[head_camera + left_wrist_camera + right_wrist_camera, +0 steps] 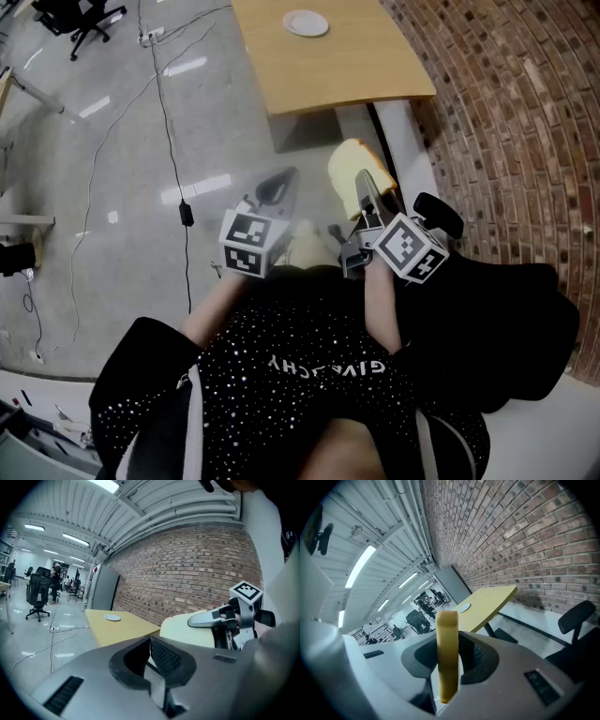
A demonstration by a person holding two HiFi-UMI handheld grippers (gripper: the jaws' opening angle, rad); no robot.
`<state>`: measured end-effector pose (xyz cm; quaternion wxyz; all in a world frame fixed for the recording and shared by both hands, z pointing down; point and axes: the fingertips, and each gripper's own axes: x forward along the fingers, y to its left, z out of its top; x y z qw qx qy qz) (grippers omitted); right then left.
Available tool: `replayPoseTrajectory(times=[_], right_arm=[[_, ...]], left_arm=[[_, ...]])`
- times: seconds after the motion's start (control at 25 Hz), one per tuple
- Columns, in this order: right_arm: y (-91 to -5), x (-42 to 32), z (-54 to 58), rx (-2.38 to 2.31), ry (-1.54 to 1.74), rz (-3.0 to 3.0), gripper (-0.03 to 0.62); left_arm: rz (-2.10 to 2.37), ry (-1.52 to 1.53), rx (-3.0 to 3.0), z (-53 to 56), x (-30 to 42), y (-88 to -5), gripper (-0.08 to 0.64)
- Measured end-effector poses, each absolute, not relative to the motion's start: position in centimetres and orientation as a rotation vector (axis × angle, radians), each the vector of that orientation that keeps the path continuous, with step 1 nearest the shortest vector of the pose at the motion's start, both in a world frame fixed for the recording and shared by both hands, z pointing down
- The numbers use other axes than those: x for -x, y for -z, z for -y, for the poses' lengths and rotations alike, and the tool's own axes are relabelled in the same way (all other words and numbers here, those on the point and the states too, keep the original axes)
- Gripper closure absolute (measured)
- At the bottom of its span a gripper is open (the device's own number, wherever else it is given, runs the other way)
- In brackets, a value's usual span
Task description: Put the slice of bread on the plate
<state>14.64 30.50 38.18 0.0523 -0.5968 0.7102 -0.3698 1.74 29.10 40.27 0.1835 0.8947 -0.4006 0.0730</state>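
My right gripper (364, 184) is shut on a pale yellow slice of bread (351, 167), held on edge in the air. In the right gripper view the slice (447, 653) stands upright between the two pads. The white plate (306, 23) lies on a light wooden table (356, 70), far ahead of both grippers. It also shows small in the left gripper view as plate (112, 617) and in the right gripper view as plate (463, 607). My left gripper (275, 187) hangs beside the right one, shut with nothing in it. From the left, the bread (194, 630) sits close by.
A brick wall (525, 112) runs along the right. Cables (169, 141) trail over the shiny grey floor. A black office chair (80, 14) stands far left, and another black chair (576, 616) is near the wall. A white ledge (408, 141) lies under the table's near edge.
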Motion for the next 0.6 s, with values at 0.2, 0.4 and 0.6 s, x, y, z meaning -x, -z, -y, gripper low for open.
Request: replayPoseTrajectory(times=[0.2,0.4,0.6], right_arm=[[-38.3,-14.2,-28.4,1.8,1.145,-2.143,0.498],[-38.2,-14.3,-25.4,1.783,1.16,-2.151,0.497],[-38.3,-15.4,-20.1,1.758,1.164,-2.156,0.497]], left_arm=[[1.121,-0.212,-2.515,-27.1,-1.2,-40.6,0.549],[1.134,-0.213,-2.497,-23.6,-1.2,-41.1,0.549],[1.152,-0.205,-2.499,-18.6,-2.1,-41.0,0.549]])
